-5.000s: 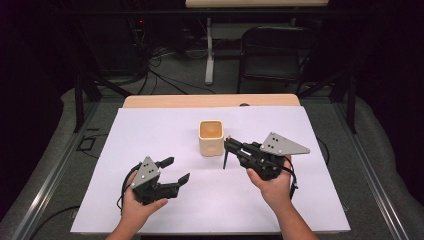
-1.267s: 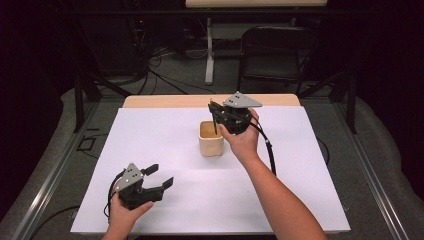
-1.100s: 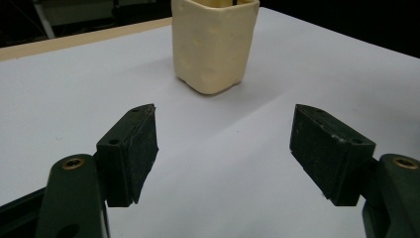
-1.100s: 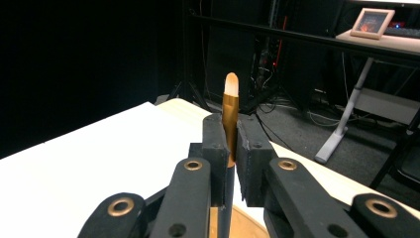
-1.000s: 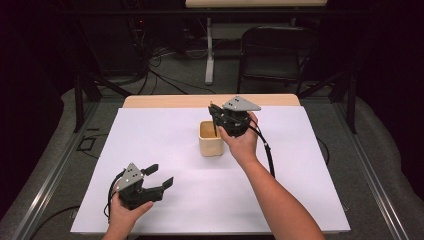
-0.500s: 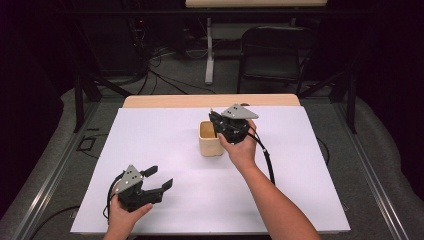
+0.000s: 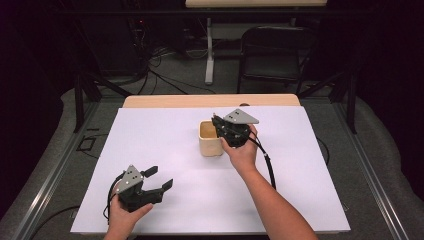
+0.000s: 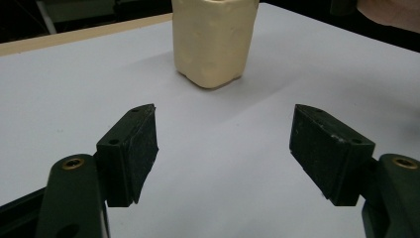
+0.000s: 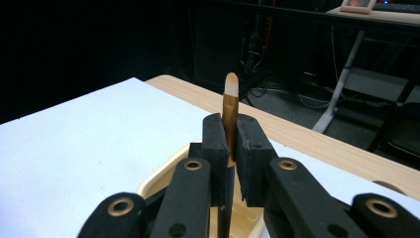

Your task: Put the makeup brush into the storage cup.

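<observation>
No readable text anywhere.
The cream cup [image 7: 210,139], the white table [image 7: 150,140] cover and both tools carry no legible lettering, numbers or labels.

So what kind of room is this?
Probably a lab or studio set up for recording: a white-covered table in a dark room, loose cables on the floor, a folding chair behind.

The white table [image 7: 165,135] is evenly bright; its far edge meets near-black surroundings; shadows soft; gripper views slightly blurred.
</observation>
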Tool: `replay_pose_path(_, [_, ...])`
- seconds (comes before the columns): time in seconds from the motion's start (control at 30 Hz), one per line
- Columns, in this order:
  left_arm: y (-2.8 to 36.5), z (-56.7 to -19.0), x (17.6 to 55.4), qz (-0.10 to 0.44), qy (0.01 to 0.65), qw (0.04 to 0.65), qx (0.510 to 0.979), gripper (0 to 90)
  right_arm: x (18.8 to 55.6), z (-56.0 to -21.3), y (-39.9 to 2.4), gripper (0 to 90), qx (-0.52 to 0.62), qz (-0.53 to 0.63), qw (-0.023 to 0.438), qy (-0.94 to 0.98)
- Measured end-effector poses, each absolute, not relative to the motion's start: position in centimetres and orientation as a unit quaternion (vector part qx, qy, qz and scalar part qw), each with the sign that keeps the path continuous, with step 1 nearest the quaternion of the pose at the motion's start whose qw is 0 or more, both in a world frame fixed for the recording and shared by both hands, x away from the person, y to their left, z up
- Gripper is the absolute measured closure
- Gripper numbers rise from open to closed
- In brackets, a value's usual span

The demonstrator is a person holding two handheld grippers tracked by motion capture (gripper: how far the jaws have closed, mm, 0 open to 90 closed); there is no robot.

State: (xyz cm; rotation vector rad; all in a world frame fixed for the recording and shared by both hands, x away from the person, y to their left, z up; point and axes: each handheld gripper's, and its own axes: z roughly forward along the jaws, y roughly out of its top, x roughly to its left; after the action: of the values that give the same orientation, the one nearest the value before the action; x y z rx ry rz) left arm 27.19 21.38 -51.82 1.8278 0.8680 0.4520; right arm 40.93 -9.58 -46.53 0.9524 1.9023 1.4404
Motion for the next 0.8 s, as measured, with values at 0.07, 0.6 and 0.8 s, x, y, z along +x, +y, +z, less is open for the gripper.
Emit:
replay_pose_path(0.07, [21.4, -51.8, 27.2, 0.189, 0.36, 0.51, 0.758, 27.1, 40.9, -46.6, -9.6, 83.8, 0.36, 0.537, 0.28, 0.71])
replay_pose_path(0.6, [21.4, -51.8, 27.2, 0.188, 0.358, 0.51, 0.759, 27.1, 40.8, -47.4, -9.4, 83.7, 0.358, 0.534, 0.279, 0.713])
replay_pose_path(0.8, [21.3, -51.8, 27.2, 0.188, 0.358, 0.509, 0.76, 27.1, 40.9, -47.7, -9.7, 83.7, 0.361, 0.532, 0.279, 0.714])
